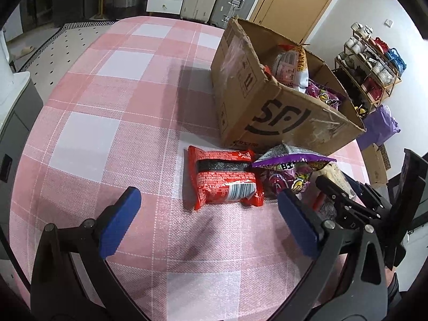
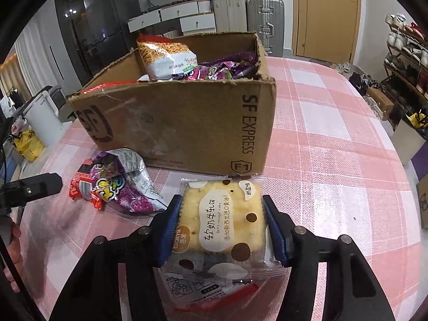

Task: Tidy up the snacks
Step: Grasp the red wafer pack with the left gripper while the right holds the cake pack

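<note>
A cardboard SF box (image 1: 267,107) stands on the pink checked tablecloth, also in the right wrist view (image 2: 187,123), holding several snack bags, among them a white-orange bag (image 2: 165,56). In front of it lie a red snack pack (image 1: 224,176) and a purple snack bag (image 1: 289,171), the purple bag also in the right wrist view (image 2: 120,184). My left gripper (image 1: 206,214) is open and empty, just short of the red pack. My right gripper (image 2: 222,208) is shut on a yellow nougat-cracker packet (image 2: 222,214), near the box front.
The right gripper's body (image 1: 361,200) sits close to the right of the purple bag. A shoe rack (image 1: 369,61) stands beyond the table's right edge. Suitcases and drawers (image 2: 227,13) are behind the table.
</note>
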`<state>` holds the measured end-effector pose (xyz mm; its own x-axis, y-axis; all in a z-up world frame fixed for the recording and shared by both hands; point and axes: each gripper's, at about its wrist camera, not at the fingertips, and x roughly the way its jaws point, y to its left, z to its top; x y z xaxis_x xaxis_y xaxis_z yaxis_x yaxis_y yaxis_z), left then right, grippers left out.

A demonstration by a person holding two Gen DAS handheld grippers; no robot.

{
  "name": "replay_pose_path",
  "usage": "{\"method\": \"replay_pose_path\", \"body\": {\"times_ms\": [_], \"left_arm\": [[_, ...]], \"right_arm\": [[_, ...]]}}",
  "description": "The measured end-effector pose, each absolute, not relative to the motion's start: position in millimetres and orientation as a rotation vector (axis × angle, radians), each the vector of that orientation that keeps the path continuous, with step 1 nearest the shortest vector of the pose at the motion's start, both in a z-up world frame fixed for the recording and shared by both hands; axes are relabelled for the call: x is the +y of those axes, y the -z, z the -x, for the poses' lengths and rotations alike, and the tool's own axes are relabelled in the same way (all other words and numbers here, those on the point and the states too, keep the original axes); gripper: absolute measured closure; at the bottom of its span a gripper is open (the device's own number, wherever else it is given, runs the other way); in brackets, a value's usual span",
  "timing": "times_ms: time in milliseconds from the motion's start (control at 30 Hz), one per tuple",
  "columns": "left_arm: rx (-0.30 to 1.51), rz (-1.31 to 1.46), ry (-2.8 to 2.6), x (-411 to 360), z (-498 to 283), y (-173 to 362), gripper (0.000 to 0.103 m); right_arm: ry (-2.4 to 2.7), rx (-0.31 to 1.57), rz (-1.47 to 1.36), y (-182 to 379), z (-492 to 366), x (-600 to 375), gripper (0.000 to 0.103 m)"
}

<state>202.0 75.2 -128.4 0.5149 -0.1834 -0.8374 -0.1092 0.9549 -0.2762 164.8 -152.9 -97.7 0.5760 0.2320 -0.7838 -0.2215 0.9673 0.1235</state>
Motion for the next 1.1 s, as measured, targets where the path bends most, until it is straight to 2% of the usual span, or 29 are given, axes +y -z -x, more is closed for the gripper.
{"method": "replay_pose_path", "body": {"times_ms": [1100], "left_arm": [[1.104,0.243,0.001,56.3,-236.7,161.3,0.002]], "right_arm": [[-0.308,0.844,-0.127,79.9,-136.1,-189.7,0.044]]}}
